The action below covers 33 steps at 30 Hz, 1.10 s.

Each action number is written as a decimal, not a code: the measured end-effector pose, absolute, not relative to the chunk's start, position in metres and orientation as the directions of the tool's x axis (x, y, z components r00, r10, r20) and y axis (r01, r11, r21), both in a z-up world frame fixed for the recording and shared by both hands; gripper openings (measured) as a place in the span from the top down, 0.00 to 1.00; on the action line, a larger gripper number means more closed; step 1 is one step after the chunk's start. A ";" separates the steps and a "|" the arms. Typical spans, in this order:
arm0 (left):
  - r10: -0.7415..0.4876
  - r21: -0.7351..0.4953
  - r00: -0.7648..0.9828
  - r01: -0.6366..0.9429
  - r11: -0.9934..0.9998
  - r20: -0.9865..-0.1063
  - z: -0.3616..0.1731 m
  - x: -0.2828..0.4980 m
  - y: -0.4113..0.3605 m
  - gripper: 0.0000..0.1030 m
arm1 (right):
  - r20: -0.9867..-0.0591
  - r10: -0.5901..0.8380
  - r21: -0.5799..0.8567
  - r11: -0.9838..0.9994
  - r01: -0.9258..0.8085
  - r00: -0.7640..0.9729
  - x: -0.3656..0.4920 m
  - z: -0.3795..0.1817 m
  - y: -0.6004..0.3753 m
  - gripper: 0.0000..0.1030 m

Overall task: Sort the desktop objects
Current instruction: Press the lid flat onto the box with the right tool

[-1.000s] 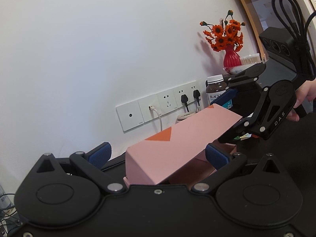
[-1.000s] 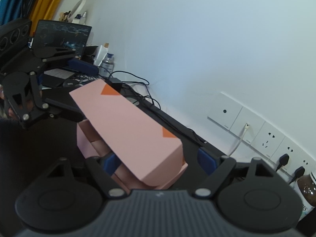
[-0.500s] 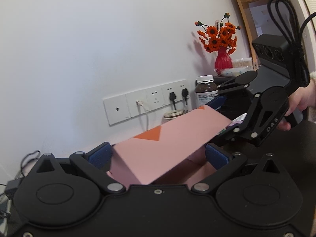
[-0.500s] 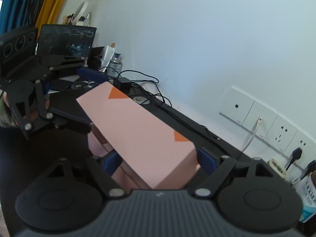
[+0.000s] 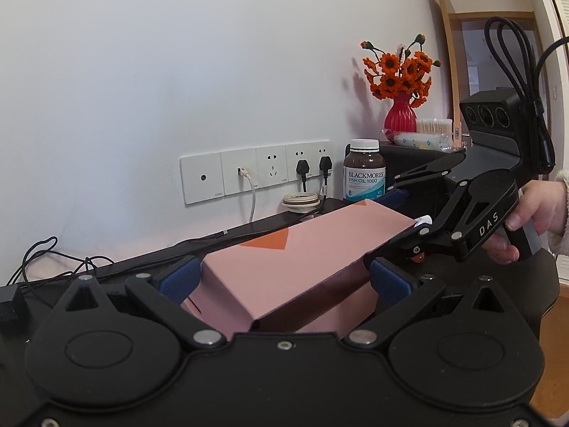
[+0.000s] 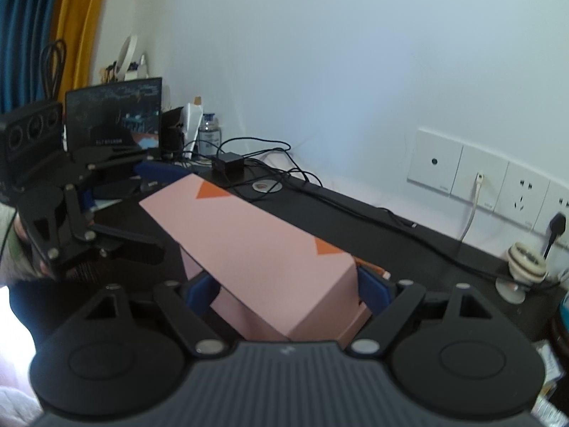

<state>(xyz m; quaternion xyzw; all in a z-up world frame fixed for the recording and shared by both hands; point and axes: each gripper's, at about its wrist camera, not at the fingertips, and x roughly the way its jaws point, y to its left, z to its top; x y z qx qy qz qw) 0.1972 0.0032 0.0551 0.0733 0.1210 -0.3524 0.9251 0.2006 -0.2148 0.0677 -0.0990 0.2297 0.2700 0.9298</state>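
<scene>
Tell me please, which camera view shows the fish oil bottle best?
The left wrist view. There the fish oil bottle stands whole against the wall, beside the sockets, and its label can be read. In the right wrist view only a blurred sliver at the right edge might be it; I cannot tell.
</scene>
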 end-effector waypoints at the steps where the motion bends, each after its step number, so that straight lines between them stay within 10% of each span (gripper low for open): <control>1: -0.635 0.044 0.722 0.669 0.742 -0.276 0.056 0.198 0.004 0.00 | -0.481 0.461 -0.043 0.837 -0.545 0.746 0.201 0.069 -0.216 0.19; 19: -0.608 0.040 0.723 0.654 0.755 -0.328 0.040 0.185 0.003 0.00 | -0.490 0.529 0.280 0.848 -0.449 0.693 0.207 0.069 -0.232 0.18; 33: -0.596 0.089 0.748 0.641 0.762 -0.292 0.033 0.166 0.014 0.00 | -0.356 0.200 -0.429 0.833 -0.350 0.913 0.155 0.064 -0.171 0.13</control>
